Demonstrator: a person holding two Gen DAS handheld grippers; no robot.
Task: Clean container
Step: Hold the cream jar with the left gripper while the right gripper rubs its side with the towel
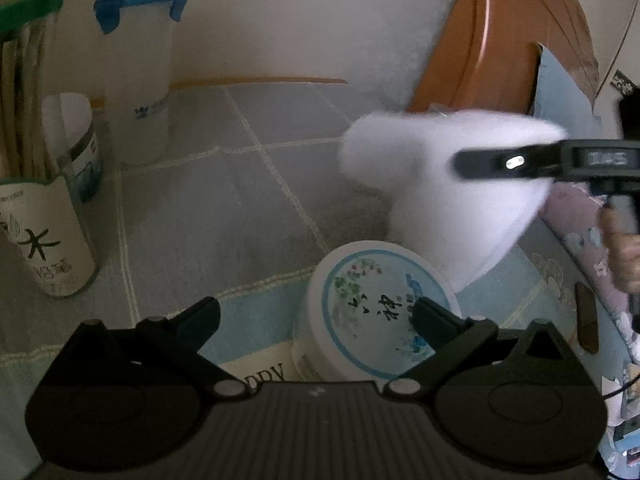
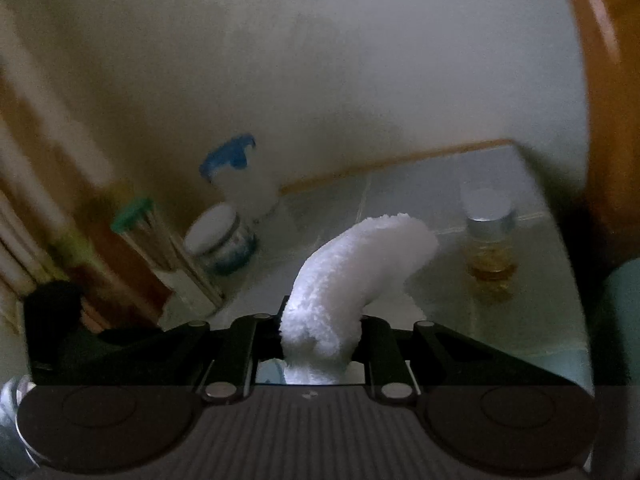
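Grey tiled tabletop (image 1: 240, 208): right gripper (image 2: 320, 344) is clamping fluffy white cloth (image 2: 344, 272), nearing round white floral-lidded container (image 1: 380, 304) between left gripper's (image 1: 316, 314) parted tongs; wiping seems next.

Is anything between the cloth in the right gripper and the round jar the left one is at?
Nothing visible. In the left wrist view the white cloth, clamped in the right gripper, hangs just behind and above the jar, with only open air between them. The left gripper straddles the jar's lid, its fingers at the sides, leaving the top free.
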